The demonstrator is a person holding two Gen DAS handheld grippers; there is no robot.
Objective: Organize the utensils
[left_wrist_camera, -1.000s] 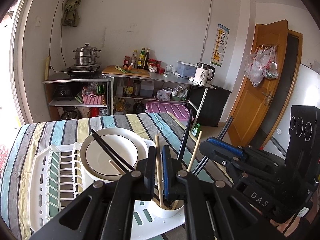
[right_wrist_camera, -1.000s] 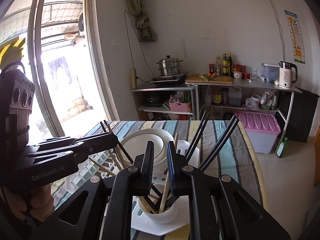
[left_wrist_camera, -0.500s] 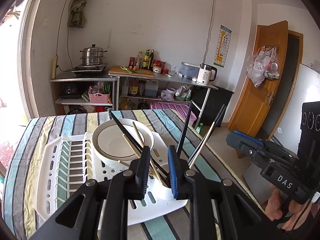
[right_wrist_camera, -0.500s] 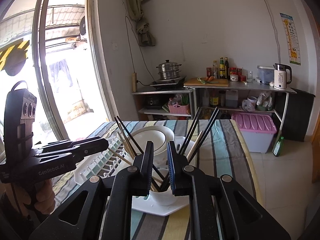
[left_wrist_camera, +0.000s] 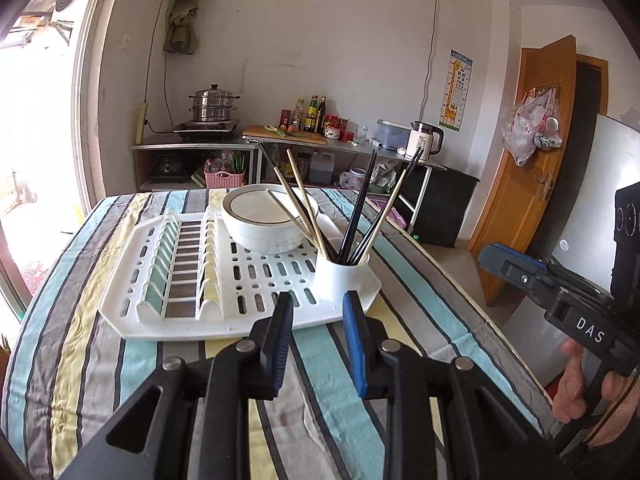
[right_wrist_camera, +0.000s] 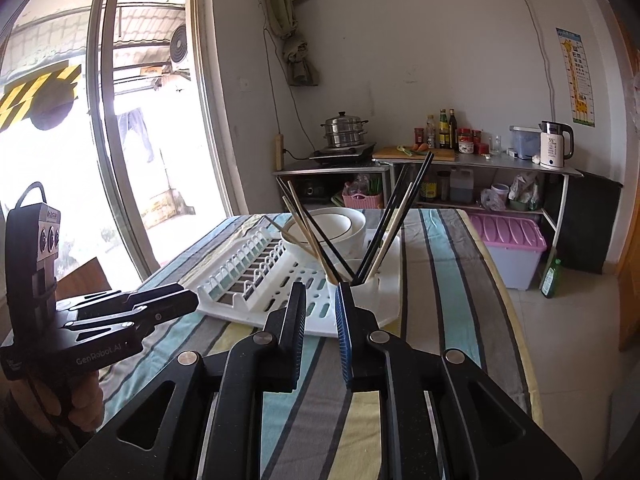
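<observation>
The left gripper (left_wrist_camera: 317,300) hangs over the striped tablecloth (left_wrist_camera: 100,340) just short of the white drying rack (left_wrist_camera: 160,320), its jaws apart with nothing between them; the right gripper (right_wrist_camera: 321,290) hangs on the near side of the same rack, jaws parted by a narrow gap and also holding nothing; in the left wrist view it shows off the rack's right, beyond the table edge; a white cup (left_wrist_camera: 343,276) stands on the rack's near right corner, holding the chopsticks (left_wrist_camera: 356,216), some black and some pale wood, which fan out to both sides; behind the cup, still on the rack, sits a white bowl (left_wrist_camera: 256,224) with a dark rim line; left of the bowl run the rack's upright plate slots (left_wrist_camera: 184,248); far beyond the rack, against the wall, stand metal shelves (left_wrist_camera: 192,152) with a steamer pot (left_wrist_camera: 212,104), bottles (left_wrist_camera: 312,114) and a white kettle (left_wrist_camera: 424,144).
</observation>
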